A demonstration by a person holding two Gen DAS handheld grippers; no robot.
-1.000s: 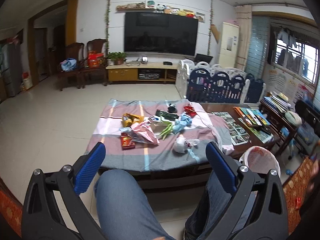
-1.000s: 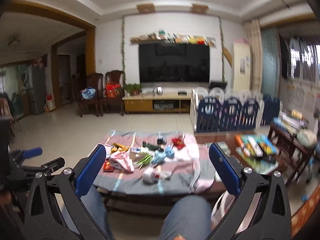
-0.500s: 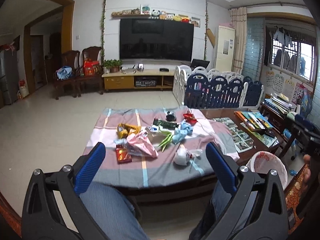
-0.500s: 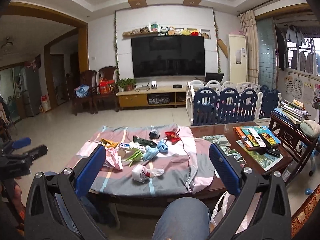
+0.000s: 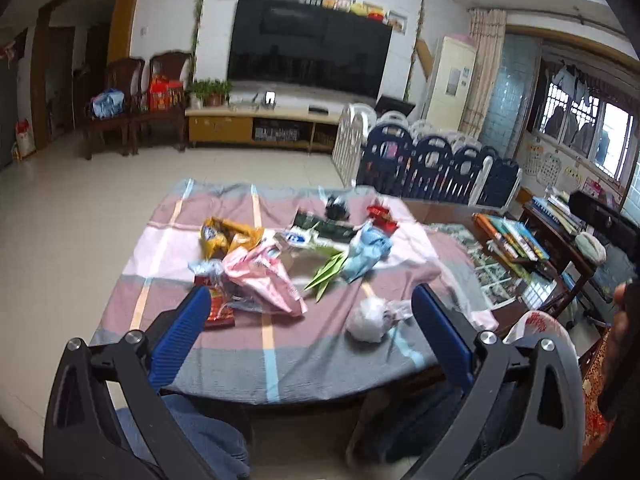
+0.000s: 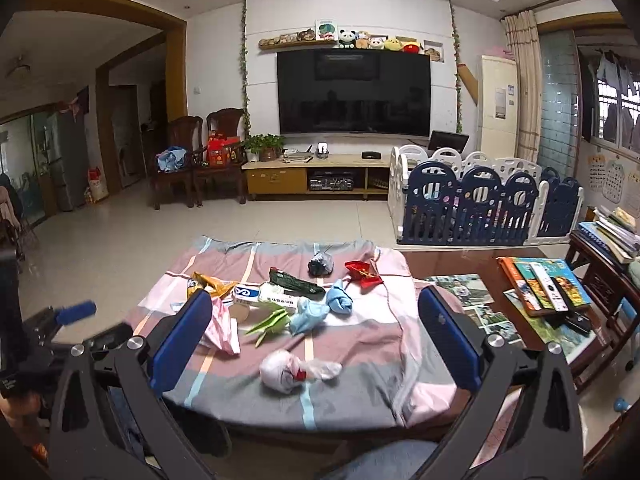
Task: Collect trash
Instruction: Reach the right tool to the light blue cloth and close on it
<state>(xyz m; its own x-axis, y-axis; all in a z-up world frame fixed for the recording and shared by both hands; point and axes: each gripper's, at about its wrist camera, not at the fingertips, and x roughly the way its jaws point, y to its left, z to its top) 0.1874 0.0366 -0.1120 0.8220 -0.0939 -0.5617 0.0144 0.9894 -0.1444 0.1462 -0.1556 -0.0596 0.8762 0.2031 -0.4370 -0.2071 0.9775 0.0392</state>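
Note:
Several pieces of trash lie on a striped cloth [image 5: 280, 352] [image 6: 360, 360] over a low table. Among them are a knotted white bag [image 5: 370, 322] [image 6: 285, 370], a pink bag [image 5: 264, 280] [image 6: 222, 326], a yellow wrapper [image 5: 228, 236] [image 6: 208, 282], a blue bag [image 5: 366, 250] [image 6: 320, 308], green leaves [image 5: 326, 272] [image 6: 272, 322], a red wrapper [image 5: 216, 308] and a red packet [image 6: 362, 272]. My left gripper [image 5: 308, 316] and right gripper [image 6: 316, 328] are both open and empty, held above the table's near edge. A white trash bag [image 5: 540, 330] hangs open at the table's right.
Books and remotes [image 6: 548, 284] and photos [image 6: 464, 288] lie on the bare wooden right half of the table. A blue and white playpen [image 6: 480, 204] stands behind. The person's knees [image 5: 200, 440] are below the grippers. A TV stand [image 6: 312, 178] is at the far wall.
Both grippers have moved forward and closer to the table, so the trash looks larger. The left view now tilts down onto the cloth. Both stay open.

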